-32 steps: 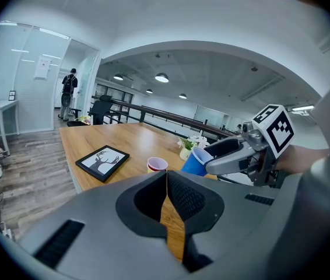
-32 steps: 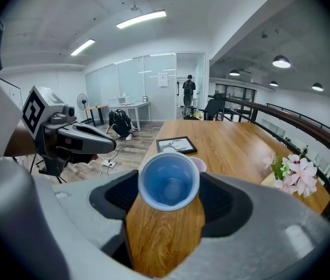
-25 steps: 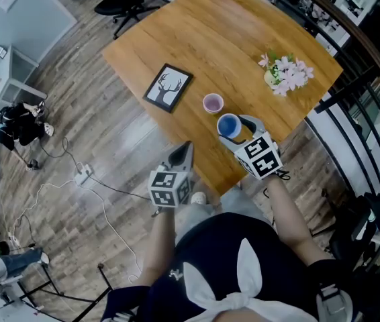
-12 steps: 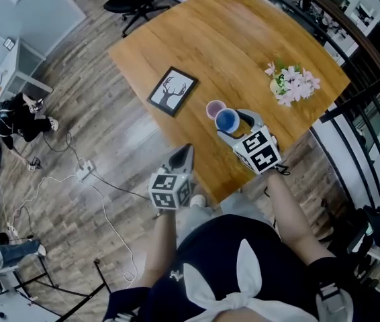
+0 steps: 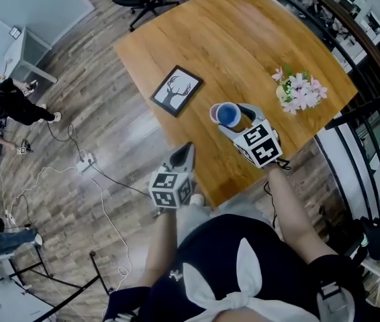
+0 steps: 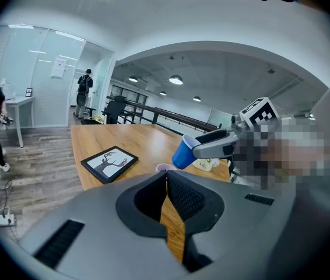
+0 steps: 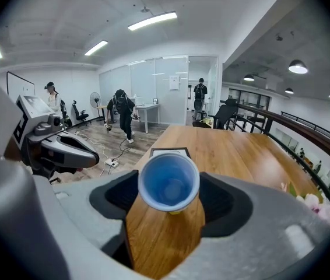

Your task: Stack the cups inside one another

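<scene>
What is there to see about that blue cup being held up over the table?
The blue cup is small and tapered, plastic by its look, with a pale rim and an empty blue inside. The right gripper clamps it by the sides, one jaw on each. It hangs tilted, clear of the wooden table, close to a pale pink cup standing there. Nothing else touches it.

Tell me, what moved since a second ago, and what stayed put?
The right gripper carried the blue cup, held throughout in its fingers, over to the pink cup, now partly hidden behind it. The shut, empty left gripper, picture frame and flowers stayed put.
</scene>
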A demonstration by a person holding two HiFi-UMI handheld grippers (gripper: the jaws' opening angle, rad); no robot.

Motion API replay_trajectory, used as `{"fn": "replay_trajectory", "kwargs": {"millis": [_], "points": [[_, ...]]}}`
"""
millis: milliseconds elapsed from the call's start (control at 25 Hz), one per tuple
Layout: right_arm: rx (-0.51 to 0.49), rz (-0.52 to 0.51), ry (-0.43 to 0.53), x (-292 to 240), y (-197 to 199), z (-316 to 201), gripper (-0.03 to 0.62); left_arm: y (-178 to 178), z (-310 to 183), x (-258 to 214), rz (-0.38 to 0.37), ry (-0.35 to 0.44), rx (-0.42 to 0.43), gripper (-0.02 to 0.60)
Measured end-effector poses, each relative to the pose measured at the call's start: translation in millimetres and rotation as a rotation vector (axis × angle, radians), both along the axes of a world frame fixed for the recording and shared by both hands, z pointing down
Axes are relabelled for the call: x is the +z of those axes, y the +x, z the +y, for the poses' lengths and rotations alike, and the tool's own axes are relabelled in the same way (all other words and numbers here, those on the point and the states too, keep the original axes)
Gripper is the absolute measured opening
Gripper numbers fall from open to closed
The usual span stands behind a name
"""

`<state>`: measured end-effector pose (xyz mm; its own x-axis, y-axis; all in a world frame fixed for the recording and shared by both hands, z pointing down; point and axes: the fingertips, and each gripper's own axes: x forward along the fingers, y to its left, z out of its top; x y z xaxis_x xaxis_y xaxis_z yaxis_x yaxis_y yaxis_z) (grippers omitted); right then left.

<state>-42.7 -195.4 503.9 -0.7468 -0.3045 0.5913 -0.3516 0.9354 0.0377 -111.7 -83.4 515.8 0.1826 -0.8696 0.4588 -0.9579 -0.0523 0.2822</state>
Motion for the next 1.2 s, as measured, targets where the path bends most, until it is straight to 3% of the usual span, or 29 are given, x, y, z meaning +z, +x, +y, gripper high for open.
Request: {"fn": "replay_trajectory", "kwargs": {"millis": [720,1200], "points": [[-0.057,0.055,-0.058,46,-22,-20,0.324,-16,7,14,-0.007,-0.036,-0.046,0.021],[-0.017,0.067,-0.107,68,-24,-27,0.325,-25,14,14,-0.009,-0.042,-0.061,0.021]]}}
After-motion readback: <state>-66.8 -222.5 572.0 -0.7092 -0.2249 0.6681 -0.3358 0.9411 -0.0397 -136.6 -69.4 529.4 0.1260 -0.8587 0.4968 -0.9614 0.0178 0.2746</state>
